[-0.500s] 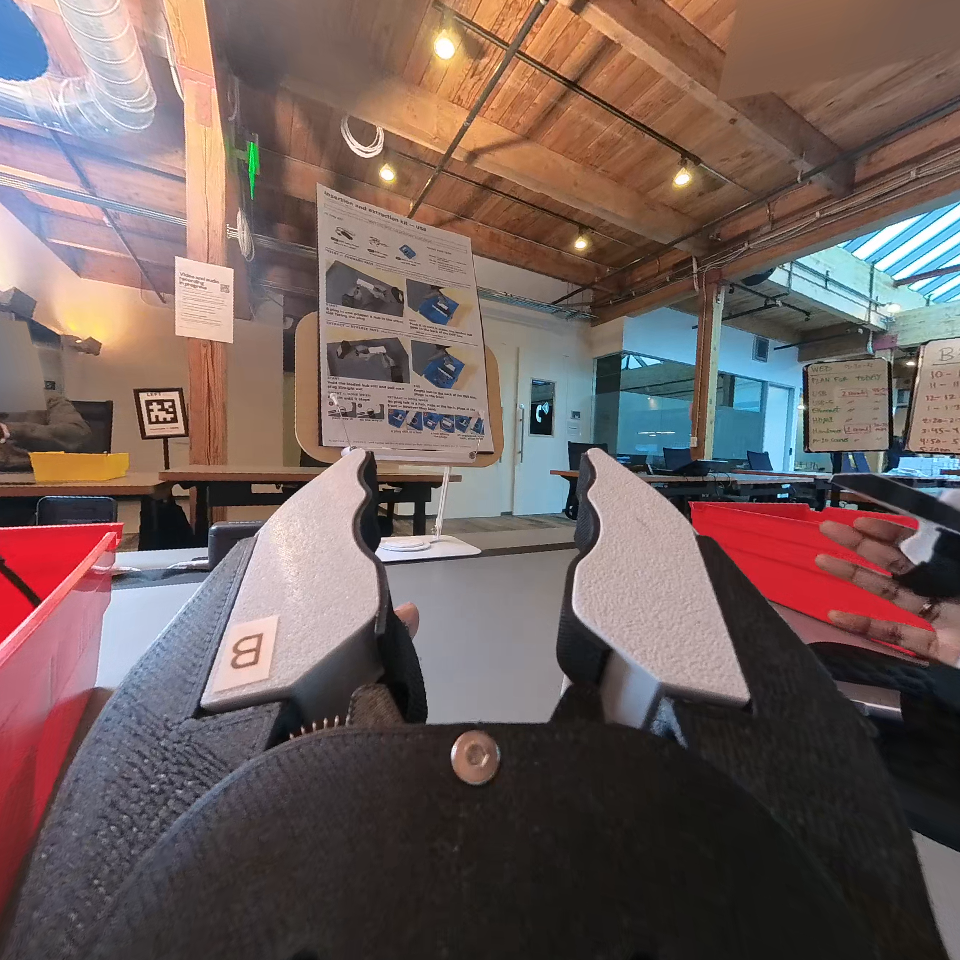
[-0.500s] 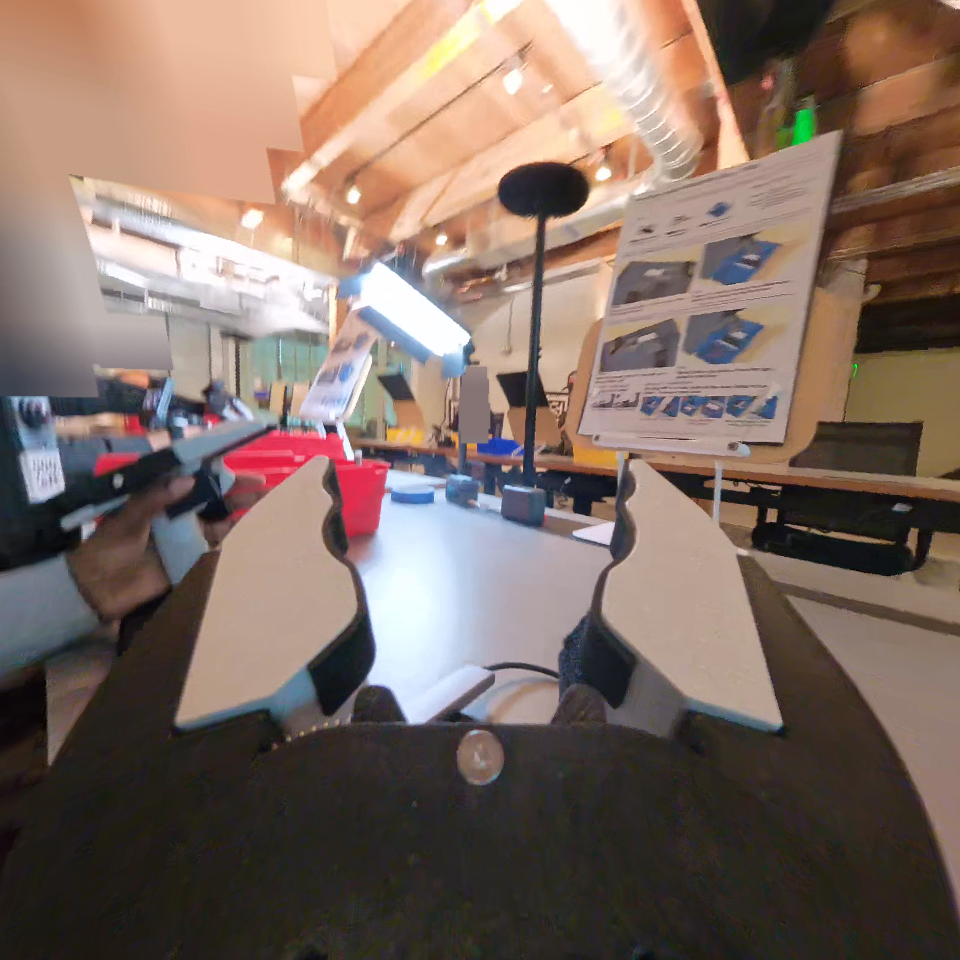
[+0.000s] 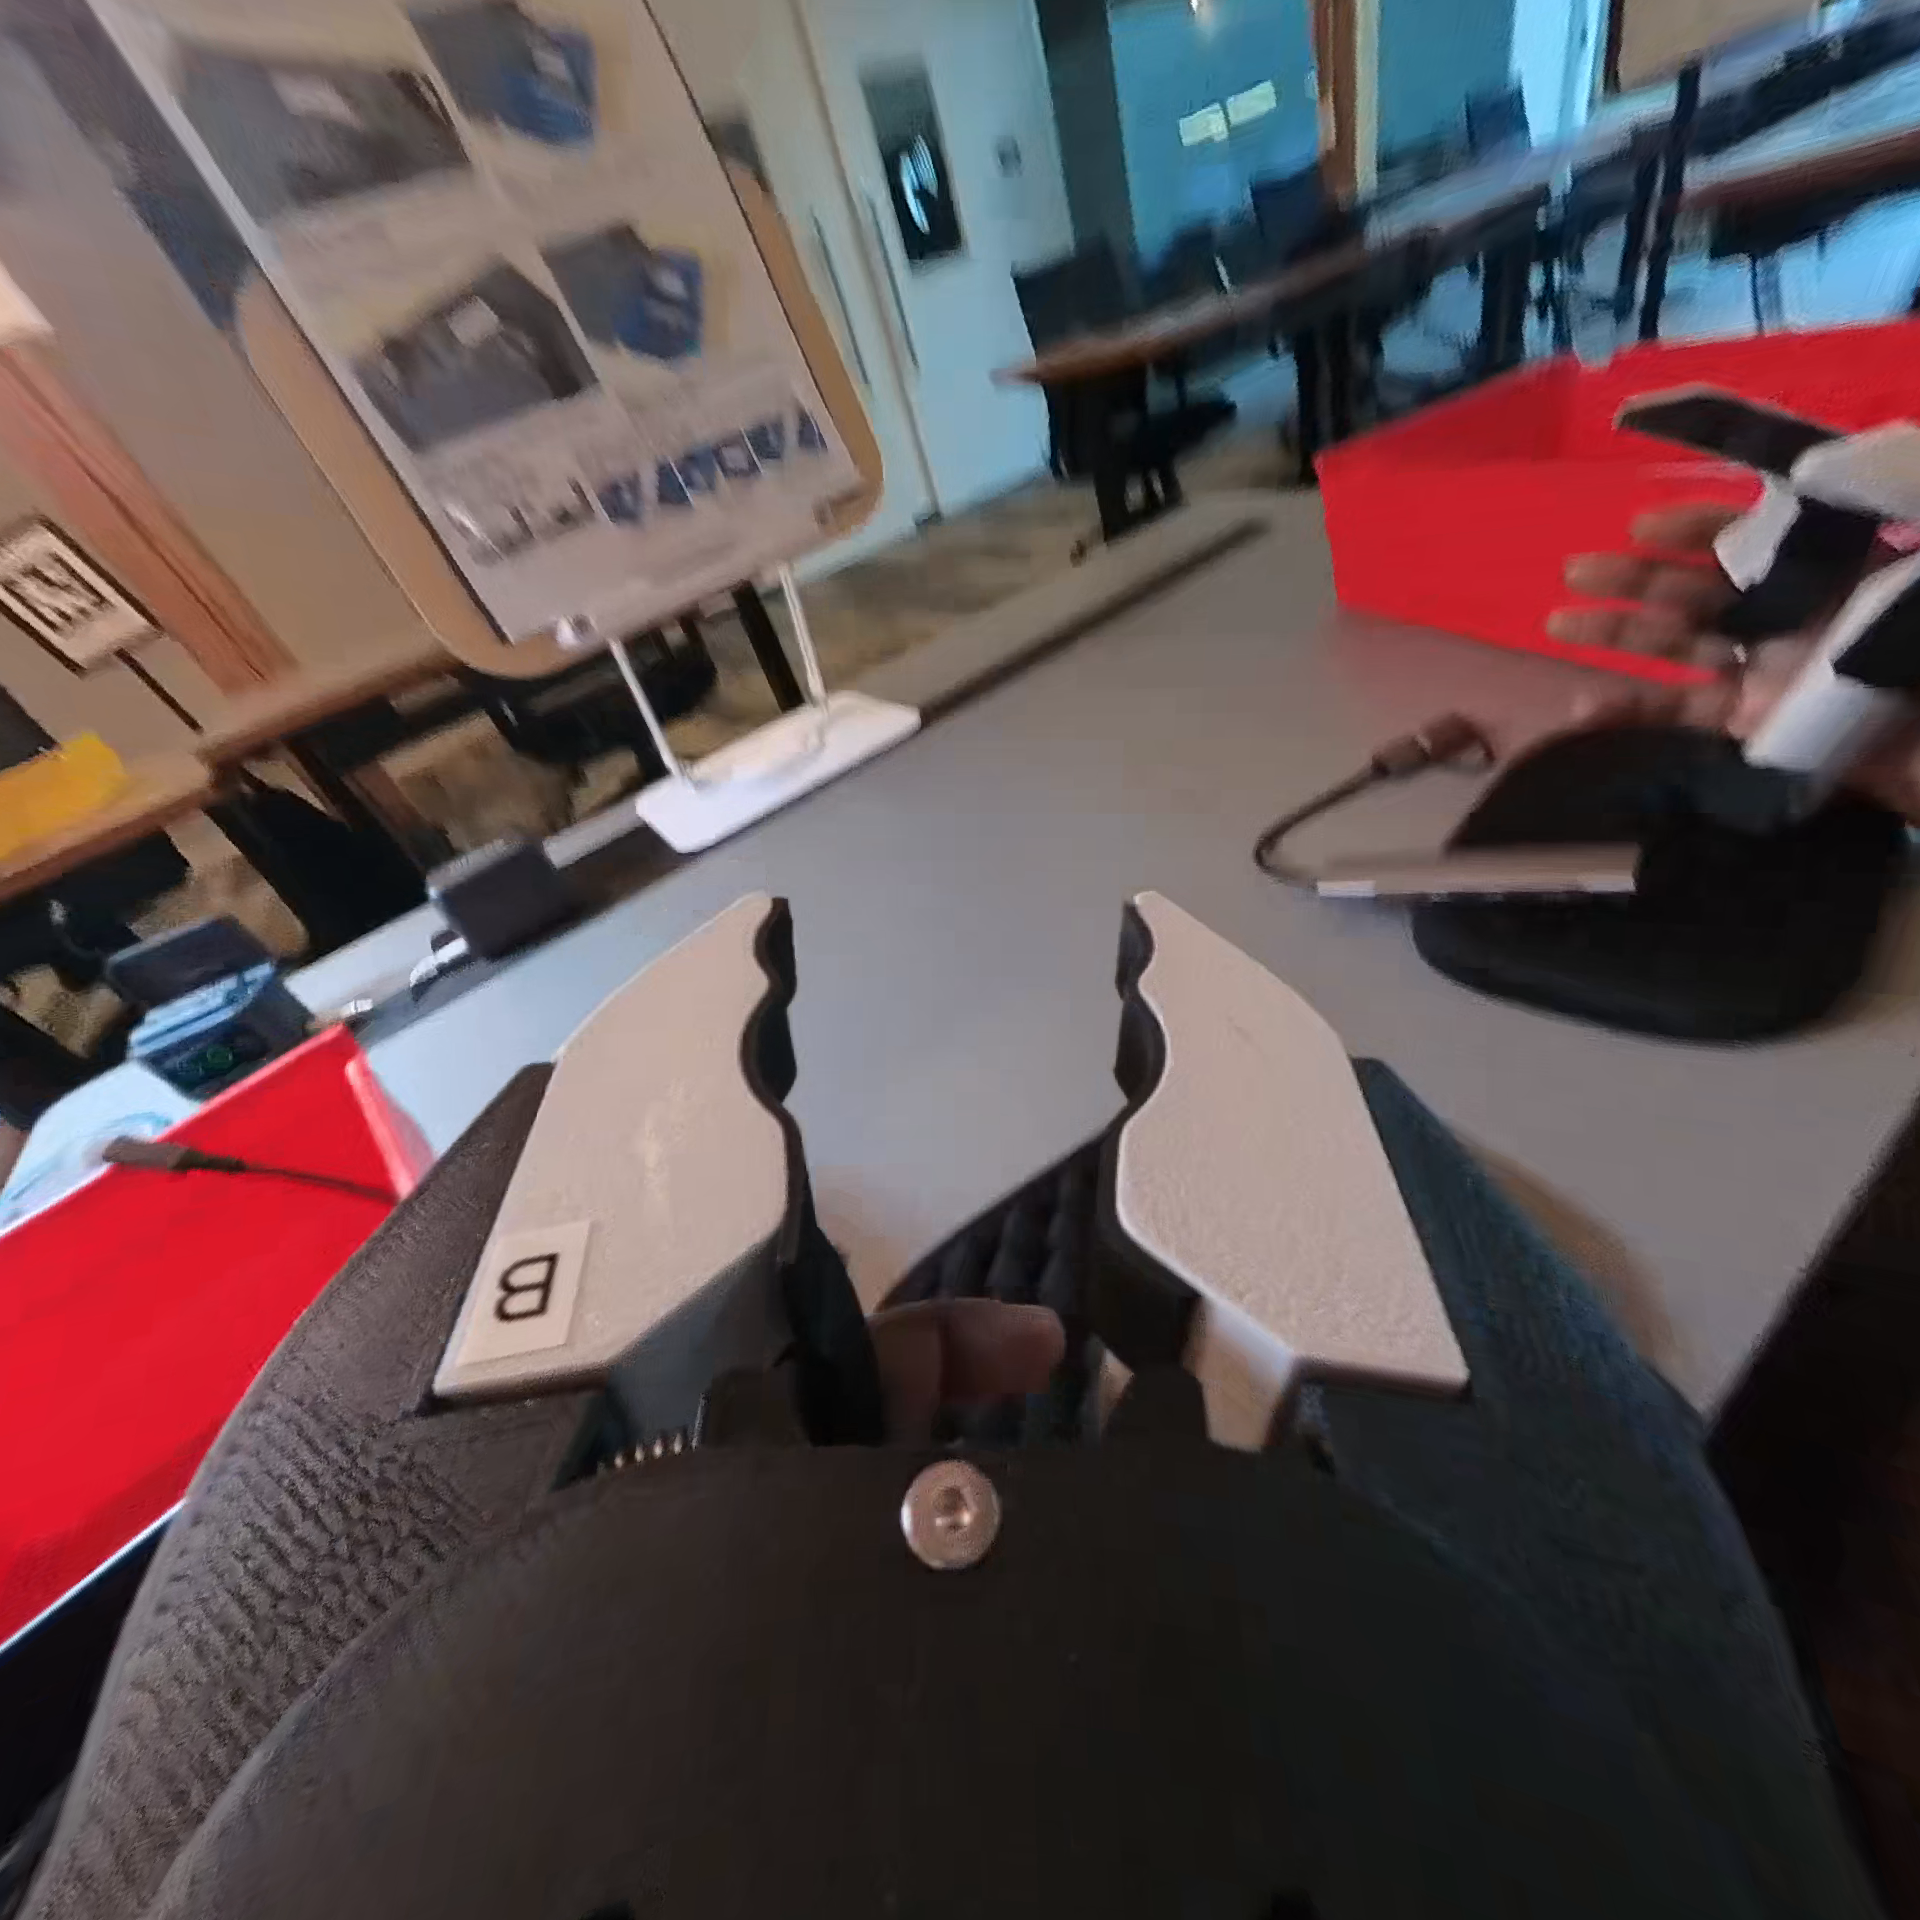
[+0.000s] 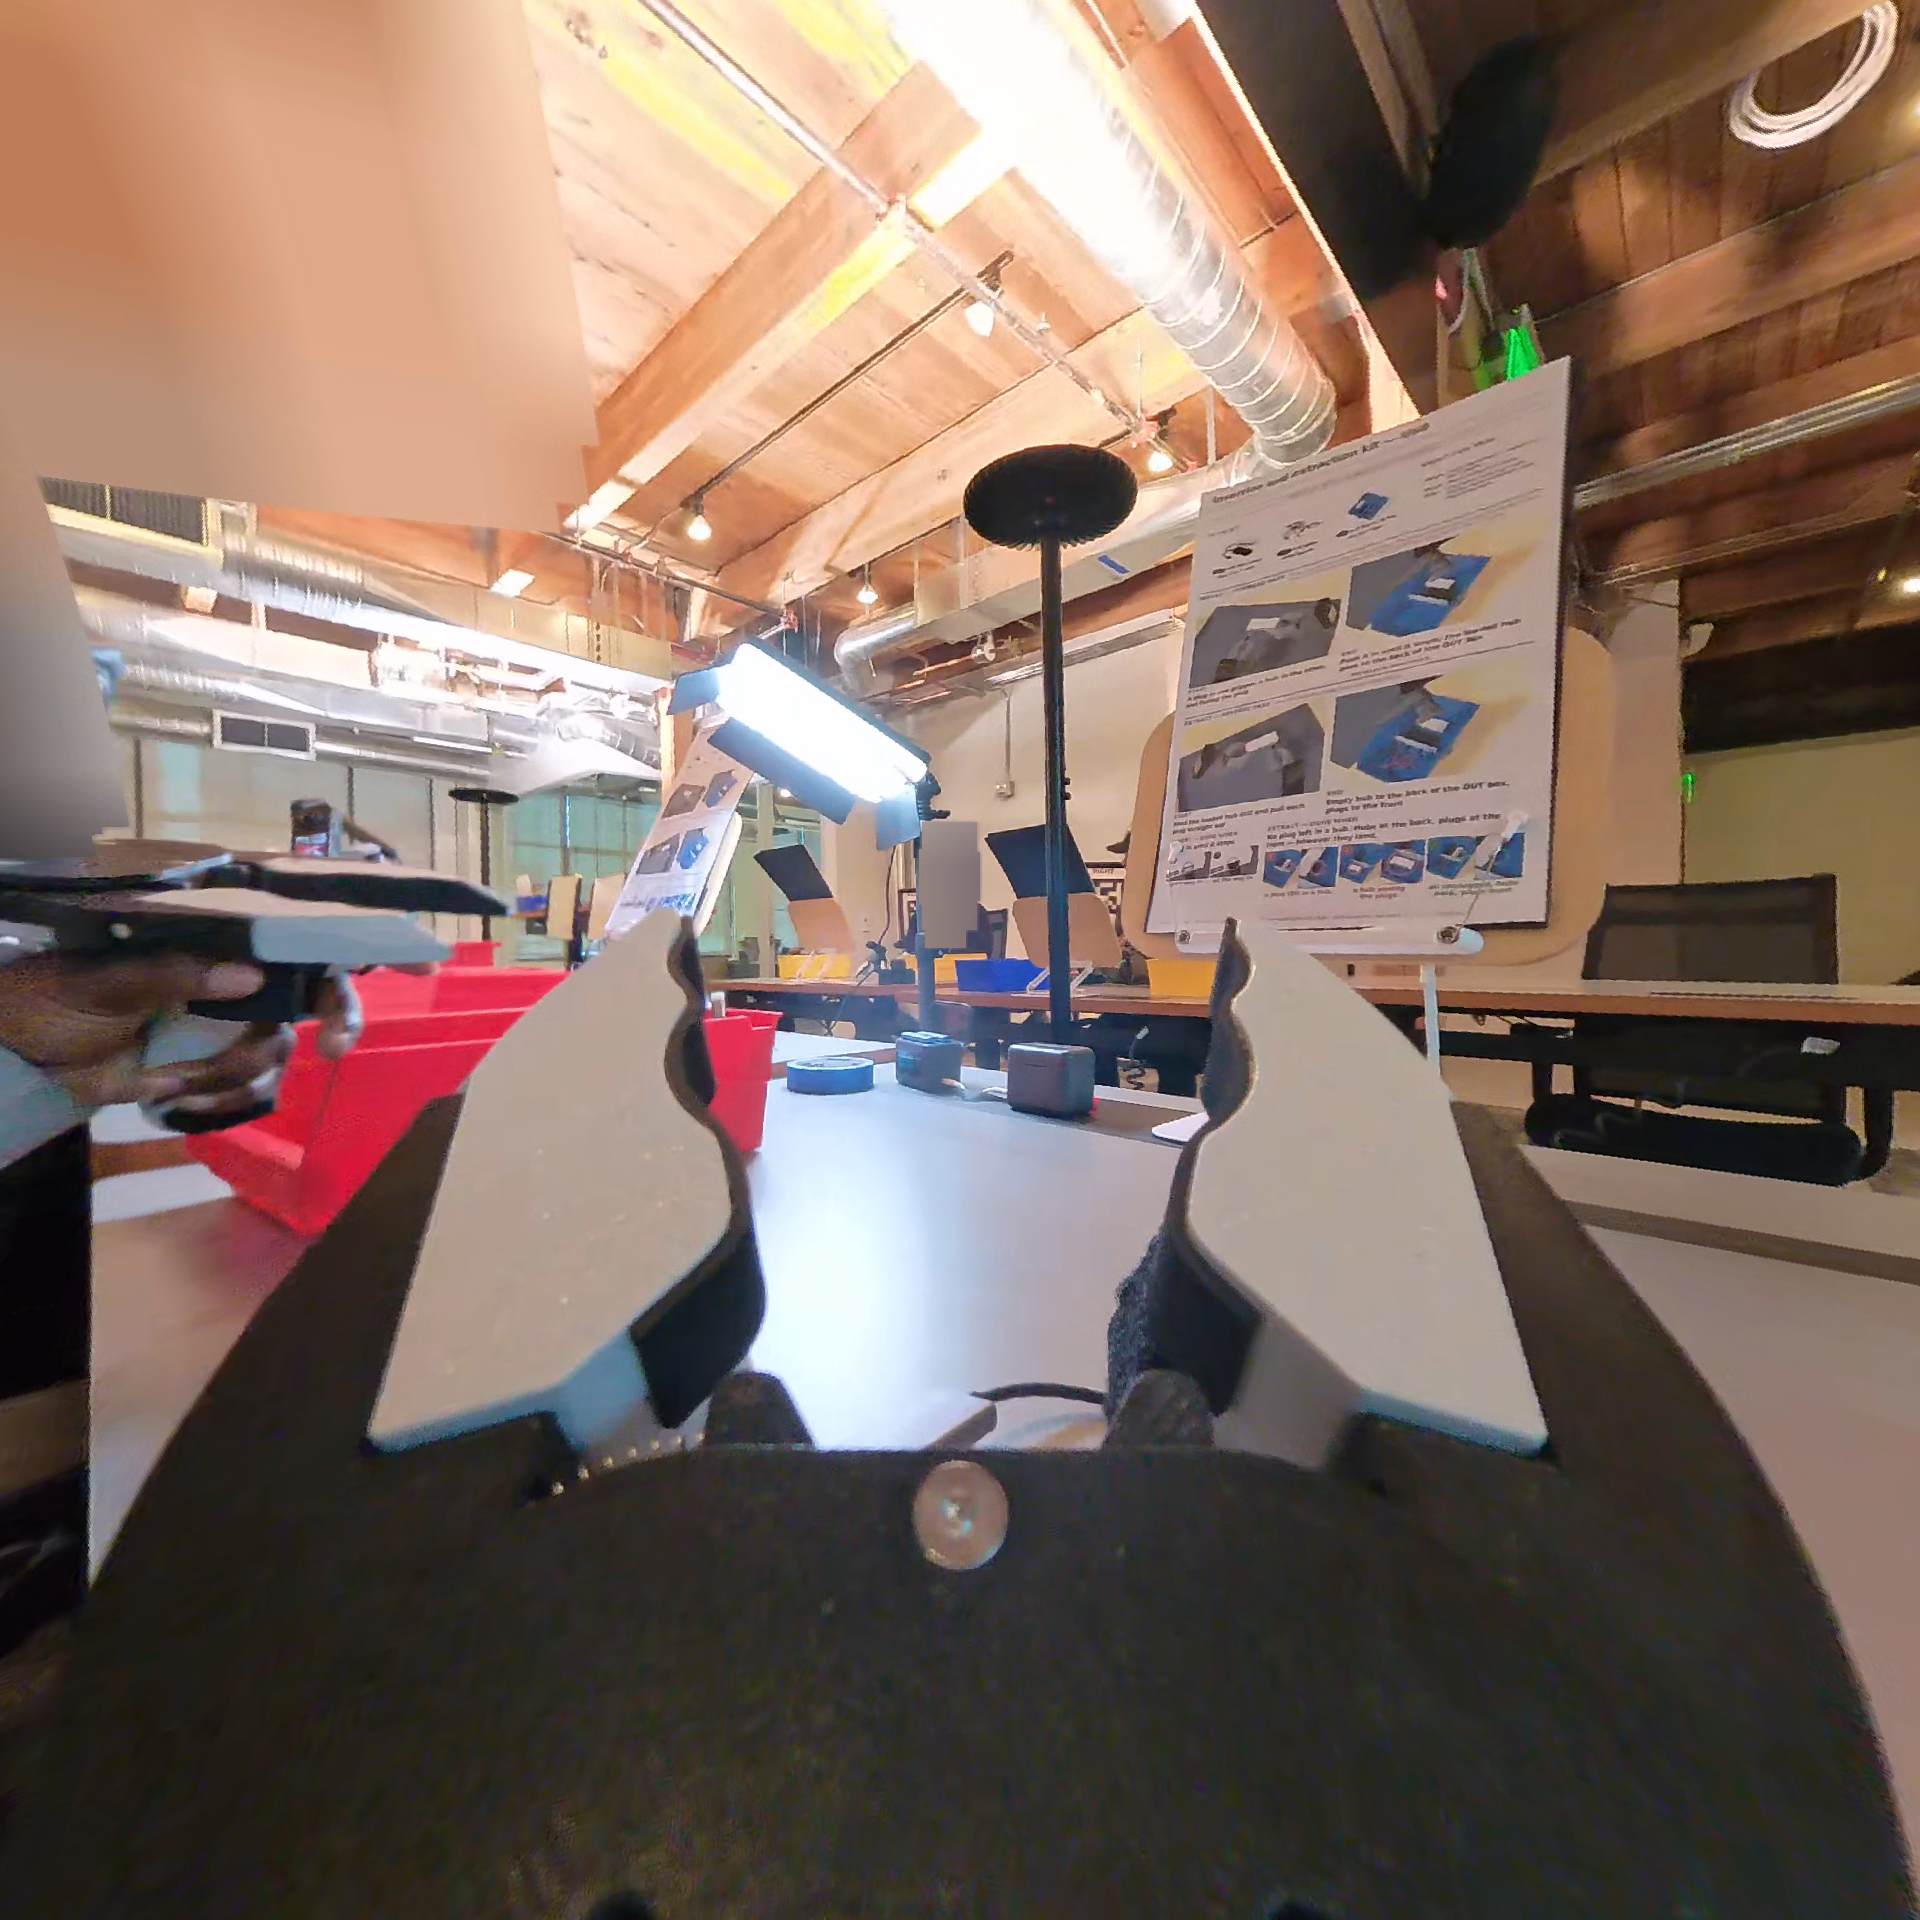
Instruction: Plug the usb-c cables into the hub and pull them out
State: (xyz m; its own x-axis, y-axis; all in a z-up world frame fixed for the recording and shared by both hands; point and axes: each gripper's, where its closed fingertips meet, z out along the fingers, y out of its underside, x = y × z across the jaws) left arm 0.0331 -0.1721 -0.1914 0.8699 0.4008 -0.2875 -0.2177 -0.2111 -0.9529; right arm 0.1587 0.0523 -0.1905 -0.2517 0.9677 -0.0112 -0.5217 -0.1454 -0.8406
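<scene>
My left gripper (image 3: 951, 935) is open and empty above the grey table (image 3: 987, 748). In the left wrist view my right gripper (image 3: 1662, 883) rests low over the table at the right. A flat grey hub (image 3: 1455, 885) lies under it. The hub's black cable (image 3: 1299, 821) loops out and ends in a plug (image 3: 1439, 743). In the right wrist view my right gripper (image 4: 954, 935) is open, and only a bit of the cable (image 4: 1039, 1392) shows low between its fingers. My left gripper (image 4: 270, 914) is held in the air at the left.
A red bin (image 3: 156, 1351) with a cable plug (image 3: 156, 1155) stands at the left, and another red bin (image 3: 1507, 499) at the back right. An instruction board on a stand (image 4: 1371, 675), black boxes (image 4: 1049, 1075), blue tape (image 4: 828, 1073) and a lamp pole (image 4: 1055, 790) stand at the table's far edge. About 15 cm separates my right fingertips from the flat grey hub (image 3: 1455, 885).
My left gripper has tipped down and rolled, so the table, the hub and the right gripper now show. The right gripper has barely moved. Both stay open.
</scene>
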